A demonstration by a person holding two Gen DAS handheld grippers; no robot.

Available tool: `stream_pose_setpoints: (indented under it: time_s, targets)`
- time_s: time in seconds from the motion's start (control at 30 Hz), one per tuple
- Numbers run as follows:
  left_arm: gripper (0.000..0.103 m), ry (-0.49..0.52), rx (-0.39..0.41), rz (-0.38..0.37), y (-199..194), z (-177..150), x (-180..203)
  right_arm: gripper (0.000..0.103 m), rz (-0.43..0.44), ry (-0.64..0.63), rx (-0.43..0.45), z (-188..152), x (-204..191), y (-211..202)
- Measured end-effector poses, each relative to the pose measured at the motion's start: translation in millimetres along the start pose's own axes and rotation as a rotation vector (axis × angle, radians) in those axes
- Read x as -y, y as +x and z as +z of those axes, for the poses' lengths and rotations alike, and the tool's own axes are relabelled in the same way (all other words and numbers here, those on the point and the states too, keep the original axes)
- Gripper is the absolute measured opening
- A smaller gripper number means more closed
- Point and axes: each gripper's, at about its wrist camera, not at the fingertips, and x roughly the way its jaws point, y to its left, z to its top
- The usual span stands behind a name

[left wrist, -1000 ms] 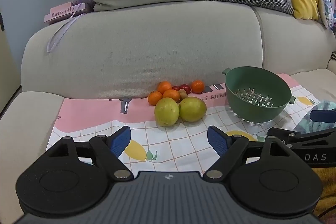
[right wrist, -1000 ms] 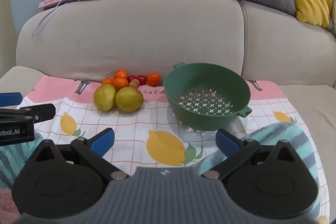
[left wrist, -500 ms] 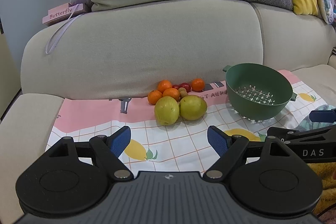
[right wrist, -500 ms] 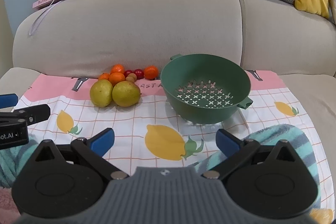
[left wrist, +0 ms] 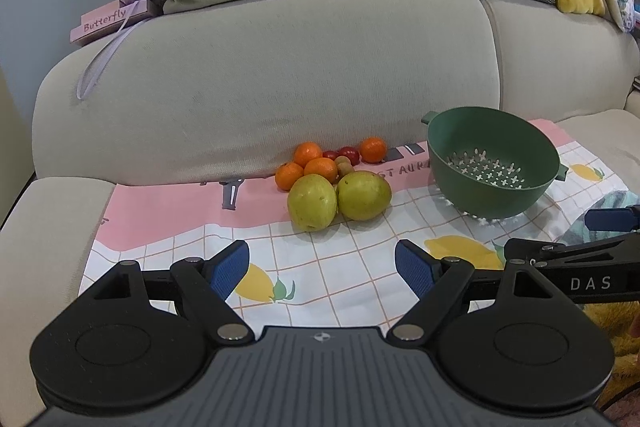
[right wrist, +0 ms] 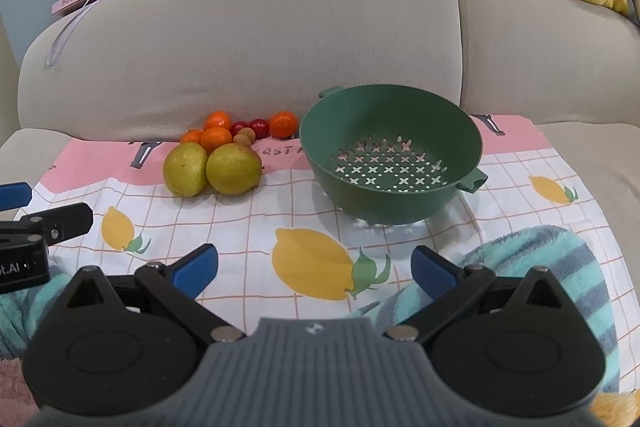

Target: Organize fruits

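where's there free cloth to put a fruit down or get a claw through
Free: the lemon-print cloth in front of the two pears, running right to the green colander. A narrow gap separates right pear and colander. Crowded: behind the pears, where oranges and red fruits bunch against the sofa back.

Bare cloth [left wrist: 352,259] lies before pears [left wrist: 340,201] and colander [left wrist: 492,163].

Both grippers, left gripper [left wrist: 322,265] and right gripper [right wrist: 314,267], are black with round discs, silver screws, ribbed grey housings and blue-padded fingers [left wrist: 230,269].
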Motion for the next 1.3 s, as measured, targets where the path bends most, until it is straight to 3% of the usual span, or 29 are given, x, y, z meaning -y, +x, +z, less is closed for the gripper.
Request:
stream_pose_setpoints:
  time_s: [1.3]
  targets:
    - [0.097, -0.001, -0.038, -0.002, 8, -3, 0, 0.099, 0.0, 0.001, -0.04, -3, 4, 13]
